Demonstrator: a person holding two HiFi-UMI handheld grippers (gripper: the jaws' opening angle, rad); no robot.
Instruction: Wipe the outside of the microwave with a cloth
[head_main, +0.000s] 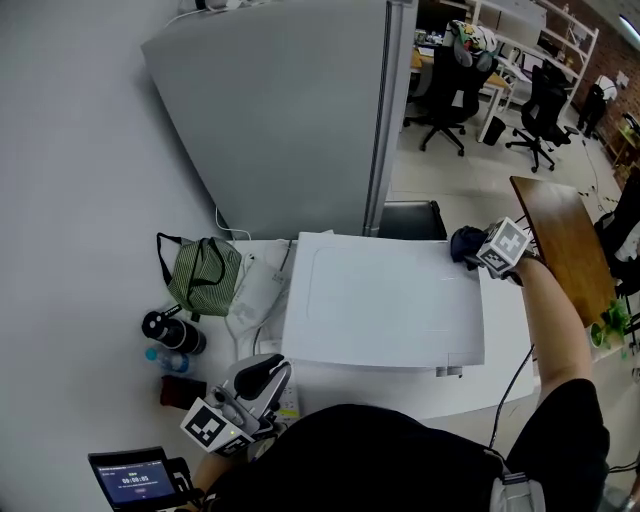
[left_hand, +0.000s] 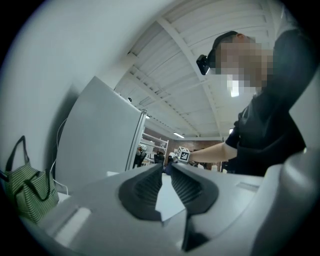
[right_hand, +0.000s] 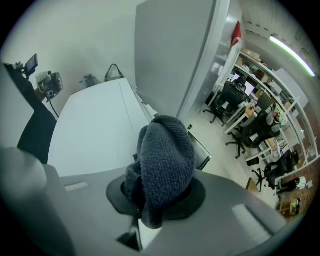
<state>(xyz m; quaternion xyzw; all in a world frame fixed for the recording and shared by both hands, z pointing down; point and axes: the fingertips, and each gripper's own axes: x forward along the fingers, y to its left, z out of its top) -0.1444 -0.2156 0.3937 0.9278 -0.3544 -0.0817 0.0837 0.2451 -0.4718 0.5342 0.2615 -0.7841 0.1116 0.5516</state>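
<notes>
The cloth (right_hand: 165, 165) is a dark blue-grey knit with a coarse, nubbly weave. It is bunched into a rounded lump and clamped between the jaws of the right gripper (head_main: 488, 250), spilling over and covering the black pads. It sits at the far right corner of the microwave (head_main: 385, 300), whose top is a smooth white rectangular panel with a shallow raised outline. Whether the cloth actually presses on that surface is hard to say from these angles.

The head view reduces the cloth to a small dark blob beside the marker cube; only the right gripper view shows its stitch pattern, along with the white top stretching away beneath it.

The left gripper (left_hand: 166, 167) is held low at the front left of the microwave. Its ribbed black jaws are drawn in close, the tips all but meeting, with nothing between them. Its view looks across the white top to the other gripper's cube and up to a ribbed white ceiling, which the head view does not show.

Left of the microwave lie a green striped fabric bag (head_main: 205, 275) with dark handles and a dark bottle (head_main: 172, 332). A tall, flat grey cabinet (head_main: 290, 110) stands behind.
</notes>
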